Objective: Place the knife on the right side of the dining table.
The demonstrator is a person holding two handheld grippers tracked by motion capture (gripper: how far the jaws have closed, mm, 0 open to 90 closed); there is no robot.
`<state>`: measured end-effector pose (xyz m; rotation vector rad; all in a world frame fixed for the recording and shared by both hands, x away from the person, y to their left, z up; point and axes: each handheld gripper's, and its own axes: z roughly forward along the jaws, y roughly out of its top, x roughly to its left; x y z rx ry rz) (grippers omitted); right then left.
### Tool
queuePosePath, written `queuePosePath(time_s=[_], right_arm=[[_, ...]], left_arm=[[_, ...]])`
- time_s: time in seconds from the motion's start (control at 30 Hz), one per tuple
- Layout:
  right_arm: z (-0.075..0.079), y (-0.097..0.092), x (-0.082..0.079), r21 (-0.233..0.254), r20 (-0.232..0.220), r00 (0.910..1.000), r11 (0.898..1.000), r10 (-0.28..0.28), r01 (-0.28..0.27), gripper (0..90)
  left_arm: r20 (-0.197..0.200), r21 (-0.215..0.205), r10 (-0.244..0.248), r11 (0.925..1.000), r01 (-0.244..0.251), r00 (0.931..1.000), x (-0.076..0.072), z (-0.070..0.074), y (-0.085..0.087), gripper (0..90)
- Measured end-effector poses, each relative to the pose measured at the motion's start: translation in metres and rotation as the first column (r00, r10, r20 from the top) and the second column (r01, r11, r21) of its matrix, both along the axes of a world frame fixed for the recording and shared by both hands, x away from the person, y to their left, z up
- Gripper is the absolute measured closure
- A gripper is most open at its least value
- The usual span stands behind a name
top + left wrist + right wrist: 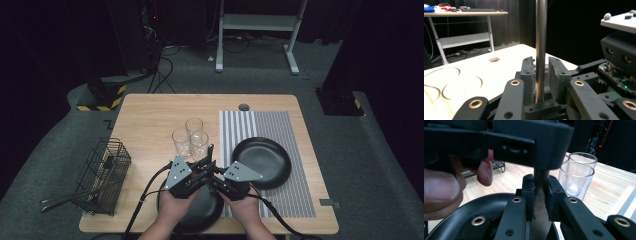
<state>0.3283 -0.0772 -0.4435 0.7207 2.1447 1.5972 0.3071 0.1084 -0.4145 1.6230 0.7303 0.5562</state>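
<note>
A: Fig. 1. What do we hold?

B: One knife. The right gripper is clamped on its blade. The handle runs straight on from there, its long axis passing upright between the jaws of the left gripper, which bracket it with a sliver of gap, not yet pinching.

A: Counts?

B: Beyond the jaws we count three glasses, two black plates and one wire basket.

Three glasses stand mid-table, left of the mat bearing a pan; a wire basket sits far left.
</note>
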Motion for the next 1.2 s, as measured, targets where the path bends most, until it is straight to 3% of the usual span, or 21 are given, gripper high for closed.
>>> queuePosePath(time_s=[0.37, 0.83, 1.2], right_arm=[[-0.0008, -0.0004, 0.0004, -0.003, -0.001, 1.0000, 1.000, 0.000, 0.000, 78.8], [-0.0003, -0.0008, -0.0001, 0.007, -0.002, 1.0000, 1.000, -0.003, 0.003, 77.8], [0.0010, -0.0030, -0.0002, 0.014, 0.003, 0.9998, 1.000, -0.017, 0.017, 67.6]], left_arm=[[-0.002, 0.004, 0.003, 1.0000, -0.003, 1.0000, 0.0002, -0.0025, 0.0003, 82.1], [-0.001, -0.002, -0.005, 1.0000, 0.005, 1.0000, -0.0002, -0.0010, 0.0010, 83.3], [0.028, -0.010, 0.037, 0.9993, -0.037, 0.9989, -0.0003, 0.0036, 0.0065, 83.3]])
